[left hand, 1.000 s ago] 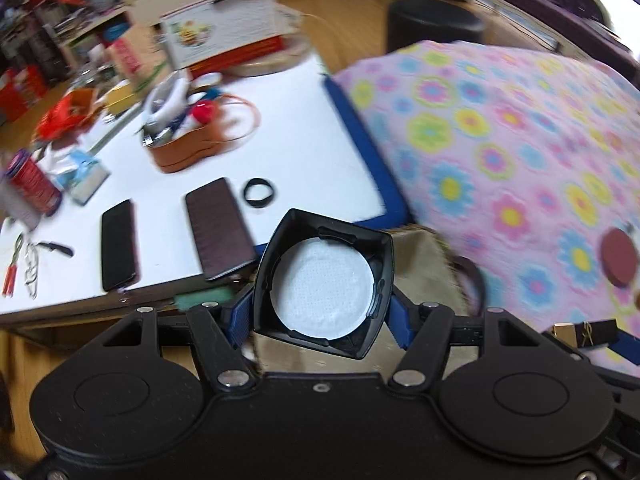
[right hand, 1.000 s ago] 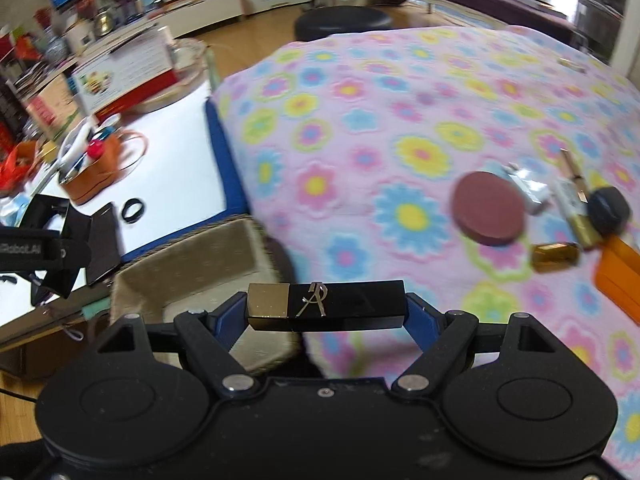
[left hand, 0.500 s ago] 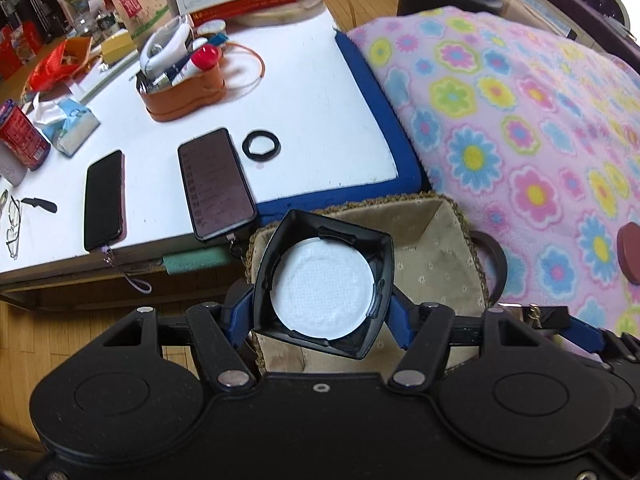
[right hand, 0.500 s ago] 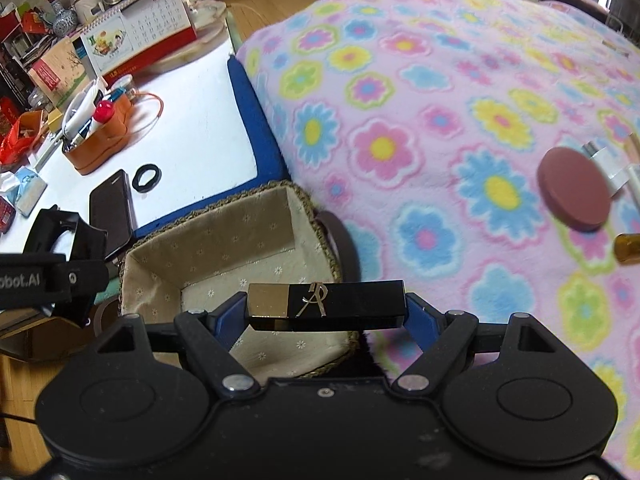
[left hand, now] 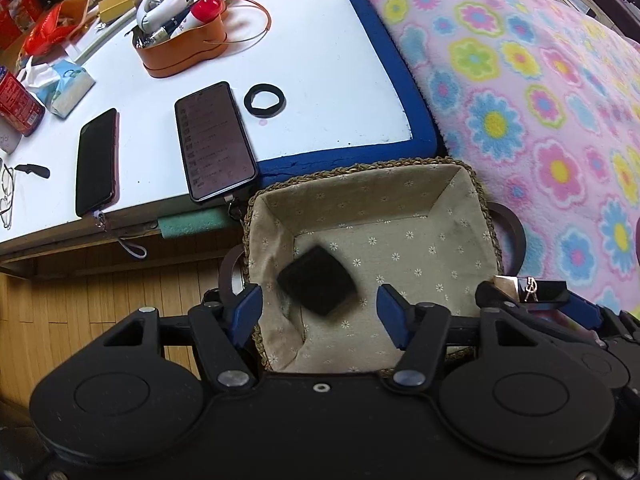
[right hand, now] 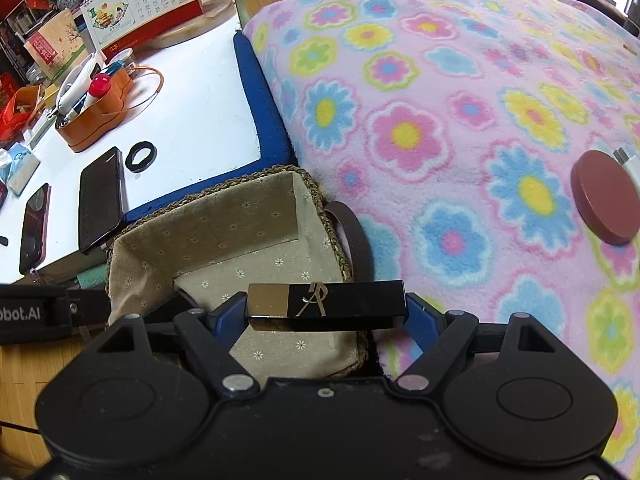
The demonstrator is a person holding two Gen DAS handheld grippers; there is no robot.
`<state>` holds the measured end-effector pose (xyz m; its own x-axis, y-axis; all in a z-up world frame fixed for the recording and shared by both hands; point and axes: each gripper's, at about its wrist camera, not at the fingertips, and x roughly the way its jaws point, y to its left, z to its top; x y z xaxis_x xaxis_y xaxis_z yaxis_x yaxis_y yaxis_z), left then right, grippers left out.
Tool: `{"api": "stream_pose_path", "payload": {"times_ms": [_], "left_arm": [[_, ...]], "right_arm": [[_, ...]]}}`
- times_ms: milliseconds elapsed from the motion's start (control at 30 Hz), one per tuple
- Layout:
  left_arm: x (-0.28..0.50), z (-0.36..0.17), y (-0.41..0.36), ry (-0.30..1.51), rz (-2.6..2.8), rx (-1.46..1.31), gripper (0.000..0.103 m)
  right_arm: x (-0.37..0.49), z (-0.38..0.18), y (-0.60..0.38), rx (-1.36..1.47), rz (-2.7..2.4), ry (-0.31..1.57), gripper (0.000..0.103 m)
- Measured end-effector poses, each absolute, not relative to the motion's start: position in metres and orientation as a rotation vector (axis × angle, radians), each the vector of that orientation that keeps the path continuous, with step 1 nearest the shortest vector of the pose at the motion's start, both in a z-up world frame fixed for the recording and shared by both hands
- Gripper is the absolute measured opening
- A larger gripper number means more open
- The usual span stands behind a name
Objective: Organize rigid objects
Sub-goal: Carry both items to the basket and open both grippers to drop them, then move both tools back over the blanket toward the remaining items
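A woven basket with a beige flowered lining sits between the white table and the bed; it also shows in the right wrist view. My left gripper is open above it. A black square compact, blurred, is inside the basket just below the open fingers. My right gripper is shut on a black and gold lipstick case, held crosswise over the basket's near right edge. The case also shows in the left wrist view.
The white table holds two phones, a black ring, an orange organizer and tissues. A flowered blanket covers the bed, with a round maroon compact on it. Wood floor lies at the lower left.
My left gripper opened and let go of the black compact, which has dropped into the basket. Both grippers have moved in over the basket. The right still holds the lipstick case.
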<state>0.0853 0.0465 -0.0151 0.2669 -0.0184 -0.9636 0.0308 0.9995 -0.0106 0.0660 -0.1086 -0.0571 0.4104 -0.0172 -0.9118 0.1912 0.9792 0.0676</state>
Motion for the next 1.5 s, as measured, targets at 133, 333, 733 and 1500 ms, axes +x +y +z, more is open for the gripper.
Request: {"api": "stream_pose_path", "payload": {"times_ms": [133, 333, 733, 1500], "left_arm": [[0.086, -0.015, 0.047, 1.302, -0.031, 0.012, 0.061], [0.086, -0.015, 0.047, 1.307, -0.032, 0.012, 0.064], [0.085, -0.016, 0.048, 1.316, -0.031, 0.017, 0.073], [0.084, -0.015, 0.051, 1.338, -0.053, -0.007, 0.082]], "right_arm": [[0.069, -0.058, -0.107, 0.181, -0.122, 1.136, 0.082], [0.068, -0.055, -0.11, 0.177, -0.133, 1.123, 0.087], [0.058, -0.055, -0.114, 0.169, -0.155, 1.136, 0.092], [0.046, -0.055, -0.119, 0.178, -0.192, 1.194, 0.103]]}}
